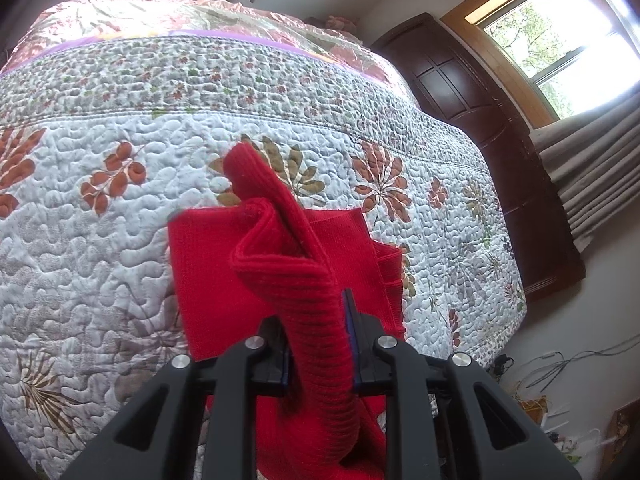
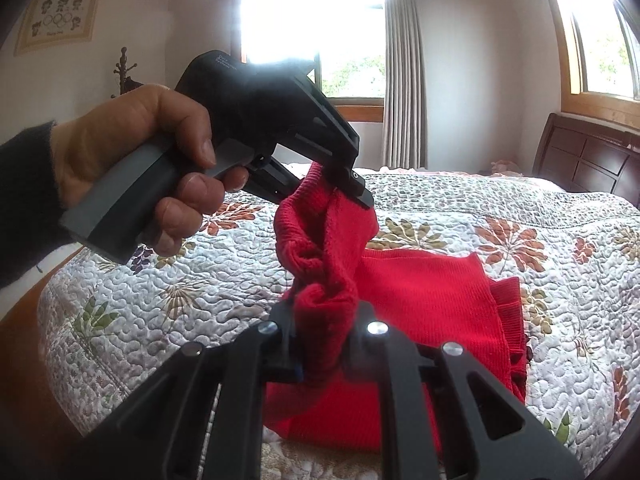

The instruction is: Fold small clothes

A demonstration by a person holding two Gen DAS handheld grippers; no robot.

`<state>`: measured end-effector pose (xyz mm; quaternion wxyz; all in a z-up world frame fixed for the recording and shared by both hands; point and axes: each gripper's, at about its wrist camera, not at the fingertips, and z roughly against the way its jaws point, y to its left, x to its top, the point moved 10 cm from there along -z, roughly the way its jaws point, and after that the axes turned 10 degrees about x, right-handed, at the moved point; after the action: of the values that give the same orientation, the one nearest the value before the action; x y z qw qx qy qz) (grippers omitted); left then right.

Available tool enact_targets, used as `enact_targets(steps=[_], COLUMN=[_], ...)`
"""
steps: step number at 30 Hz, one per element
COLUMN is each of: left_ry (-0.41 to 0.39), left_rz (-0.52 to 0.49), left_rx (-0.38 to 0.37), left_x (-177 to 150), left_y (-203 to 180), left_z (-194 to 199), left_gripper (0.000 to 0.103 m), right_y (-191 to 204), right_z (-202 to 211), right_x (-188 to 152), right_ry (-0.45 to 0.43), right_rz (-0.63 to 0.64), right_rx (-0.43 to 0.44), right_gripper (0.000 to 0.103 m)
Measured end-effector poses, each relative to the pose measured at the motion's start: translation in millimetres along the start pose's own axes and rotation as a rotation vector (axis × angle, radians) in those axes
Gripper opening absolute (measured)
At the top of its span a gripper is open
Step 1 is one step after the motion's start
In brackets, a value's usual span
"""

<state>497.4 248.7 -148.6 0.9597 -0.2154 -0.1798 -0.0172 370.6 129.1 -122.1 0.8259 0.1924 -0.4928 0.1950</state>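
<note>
Two views. Left wrist: left tongs [image 1: 318,344] clamped on a ribbed strip of the red sweater [image 1: 224,280], strip runs up from between the fingers [image 1: 362,344] toward 12 o'clock, kinks, and ends in a free tip over the quilt [image 1: 100,120]. Rest of the sweater lies flat on the bed, folded layers showing at its 3 o'clock edge. Dark wood headboard [image 1: 480,120] at 2 o'clock, window [image 1: 560,32] and curtain [image 1: 592,168] beyond it, loose cables [image 1: 560,364] on the floor at 4 o'clock.

Right wrist: right tongs [image 2: 324,340] clamped on a bunched wad of the same sweater [image 2: 432,292], lifted off the quilt [image 2: 520,208]; sweater body spreads flat on the bed from centre toward 4 o'clock. Left tongs [image 2: 352,184] seen at 12 o'clock, tips pinching the sweater's upper end, so the red strip hangs twisted between both tools. Hand [image 2: 132,160] in a dark sleeve [image 2: 24,200] at 9 o'clock grips that tool's grey handle, finger on the trigger. Framed picture [image 2: 58,20] on the wall at 10 o'clock, bright window [image 2: 316,28] with curtain [image 2: 402,80] at 12, headboard [image 2: 592,160] at 3.
</note>
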Motion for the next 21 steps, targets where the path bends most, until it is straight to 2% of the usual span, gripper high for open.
enact_targets(steps=[21], left_ry=[0.072], left_rz=[-0.068], left_rx=[0.064], left_x=[-2], left_y=[-67], left_z=[-79], left_gripper=[0.017], right_y=[-86], right_z=[17], right_x=[-40], right_ry=[0.007], right_rz=[-0.151], right_rx=[-0.042], right_gripper=[0.011])
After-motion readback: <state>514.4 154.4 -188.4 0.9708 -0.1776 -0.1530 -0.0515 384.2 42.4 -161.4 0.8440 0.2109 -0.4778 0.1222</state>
